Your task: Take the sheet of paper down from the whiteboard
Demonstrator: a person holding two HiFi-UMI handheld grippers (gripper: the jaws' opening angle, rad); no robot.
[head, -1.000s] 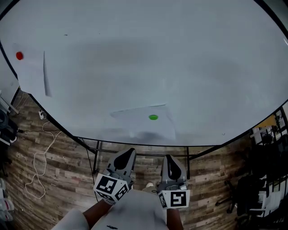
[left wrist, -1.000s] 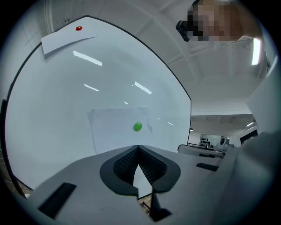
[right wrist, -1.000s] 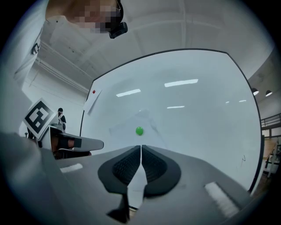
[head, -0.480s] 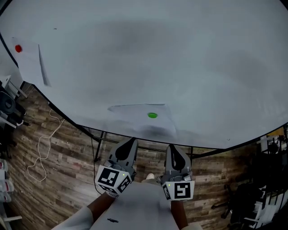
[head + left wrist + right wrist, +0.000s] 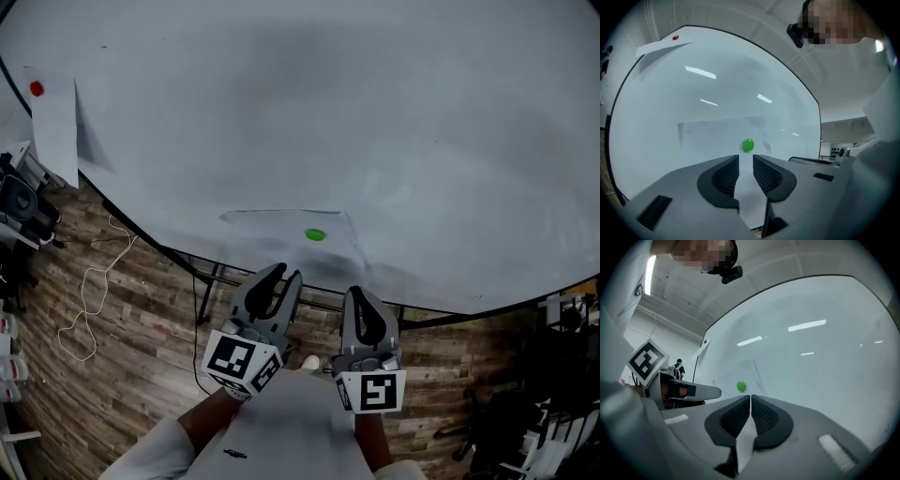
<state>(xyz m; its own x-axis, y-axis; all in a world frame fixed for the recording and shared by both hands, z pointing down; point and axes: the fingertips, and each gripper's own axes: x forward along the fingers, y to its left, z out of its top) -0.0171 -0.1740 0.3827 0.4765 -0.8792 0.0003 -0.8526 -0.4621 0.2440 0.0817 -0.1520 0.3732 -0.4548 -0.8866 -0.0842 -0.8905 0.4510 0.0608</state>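
A white sheet of paper (image 5: 281,240) hangs low on the whiteboard (image 5: 394,122), pinned by a green magnet (image 5: 315,234). Both grippers point level at the board, a little short of the sheet's lower edge. My left gripper (image 5: 286,277) has its jaws opening, with a narrow gap and nothing between them. In the left gripper view the left gripper (image 5: 746,159) sits just under the green magnet (image 5: 748,145) and the sheet (image 5: 710,140). My right gripper (image 5: 359,296) is shut and empty. The right gripper view has the right gripper (image 5: 750,397) below and right of the magnet (image 5: 741,386).
A second sheet (image 5: 54,127) under a red magnet (image 5: 36,89) hangs at the board's far left, one edge curling off. Below the board are its black stand bars (image 5: 211,281), a wooden floor with a loose white cable (image 5: 89,309), and dark equipment (image 5: 553,375) at right.
Both grippers have moved up and closer to the board's lower edge. The left gripper's jaws, closed before, now stand apart. The right jaws stay closed.
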